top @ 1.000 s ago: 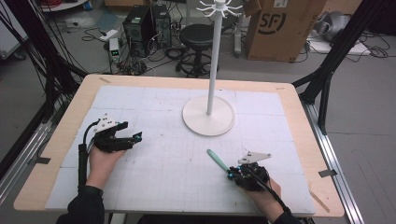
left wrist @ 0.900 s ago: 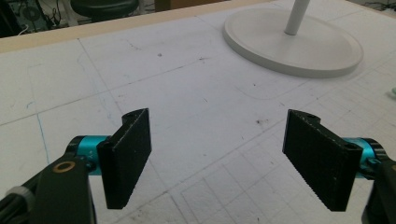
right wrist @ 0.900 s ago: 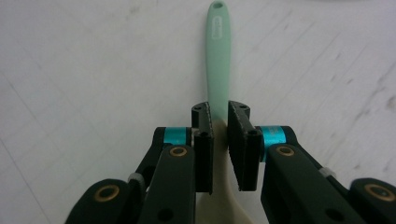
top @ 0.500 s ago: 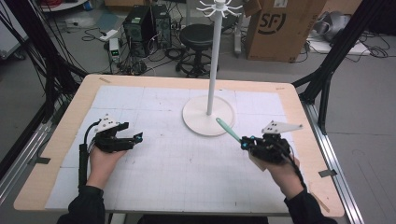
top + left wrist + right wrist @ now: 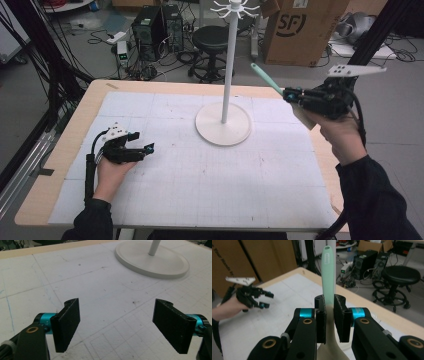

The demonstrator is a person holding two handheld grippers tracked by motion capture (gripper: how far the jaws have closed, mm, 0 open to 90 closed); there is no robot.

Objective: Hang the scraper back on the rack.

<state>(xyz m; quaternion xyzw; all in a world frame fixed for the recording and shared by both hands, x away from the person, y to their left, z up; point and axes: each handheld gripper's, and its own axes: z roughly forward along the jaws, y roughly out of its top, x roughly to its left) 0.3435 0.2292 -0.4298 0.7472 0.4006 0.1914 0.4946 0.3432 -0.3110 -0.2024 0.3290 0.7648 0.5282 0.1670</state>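
Right gripper (image 5: 292,95) is holding a mint-green spoon (image 5: 266,79) up beside the white stand (image 5: 223,122).

Its jaws are clamping the spoon's handle, which is pointing up and toward the stand's pole, while the pale bowl end is sitting below the jaws in the right gripper view. This gripper is hovering above the bench (image 5: 150,87) edge, to the right of the stand's round base. The left gripper (image 5: 142,148) is resting low over the white gridded mat (image 5: 200,175), well left of the stand, its jaws standing wide apart with nothing between them.
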